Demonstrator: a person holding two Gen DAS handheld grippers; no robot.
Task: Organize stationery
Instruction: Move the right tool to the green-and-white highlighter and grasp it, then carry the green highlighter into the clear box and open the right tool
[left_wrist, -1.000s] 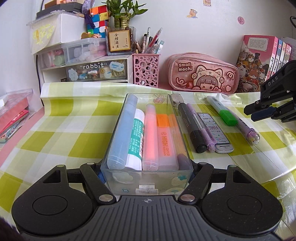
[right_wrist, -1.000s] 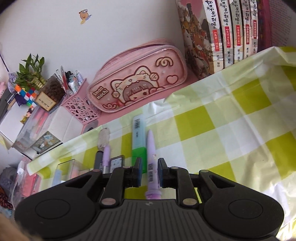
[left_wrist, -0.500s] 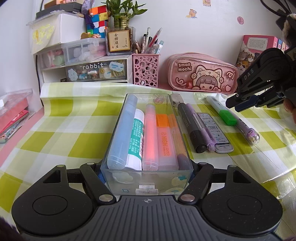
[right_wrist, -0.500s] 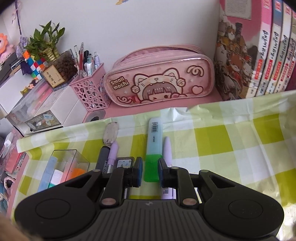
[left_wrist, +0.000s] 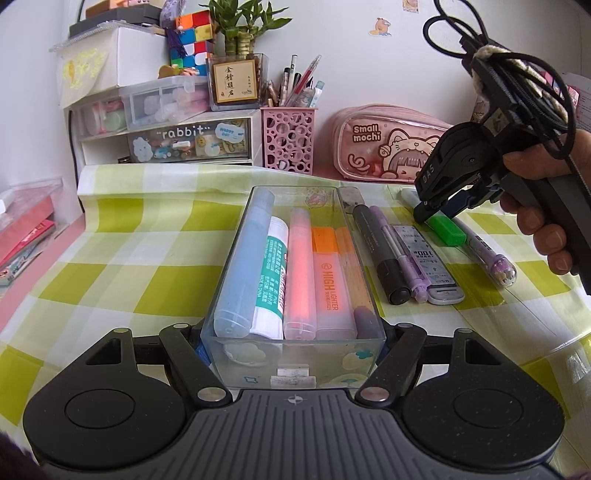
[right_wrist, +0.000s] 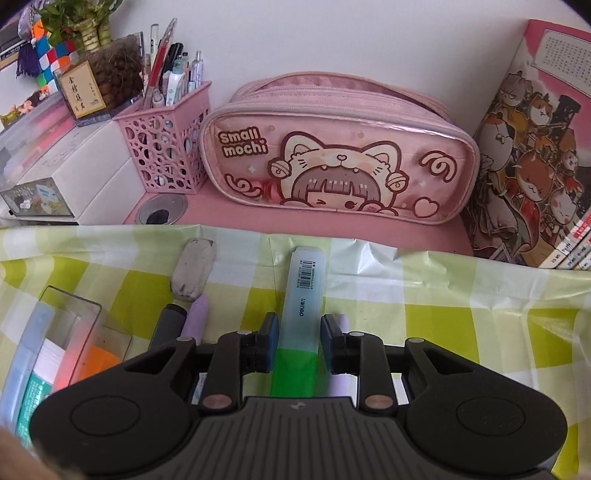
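Green highlighter (right_wrist: 300, 332): low centre of my right wrist view, lying flat on the checked cloth (right_wrist: 424, 295), pale body pointing up-frame toward the pink pencil case (right_wrist: 340, 147), green cap toward me. It is the thing I judge I'm after now.
Right gripper (right_wrist: 298, 330): my jaws straddle the highlighter where body meets cap, one pad each side with a sliver of gap showing, so they are spread and not yet clenched. In the left wrist view the same gripper (left_wrist: 437, 214) sits in the right of the frame, tips down at the green cap.
Why there: a hold close to the cap end should leave the long body free to slide into the tray.
Clear tray (left_wrist: 295, 339): lower centre of the left view, already carrying a blue tube, a glue stick, a pink marker and an orange highlighter (left_wrist: 328, 284) laid side by side.
Left gripper (left_wrist: 293, 354): my jaws sit against both sides of the tray's near end, clamped on it by the look of it, I judge to steady it on the tabletop.
Neighbours: a purple pen (right_wrist: 341, 354) just right of the highlighter; a black marker (left_wrist: 380, 251), another purple pen and a refill case between it and the tray.
Risk: closing may nudge that right-hand pen.
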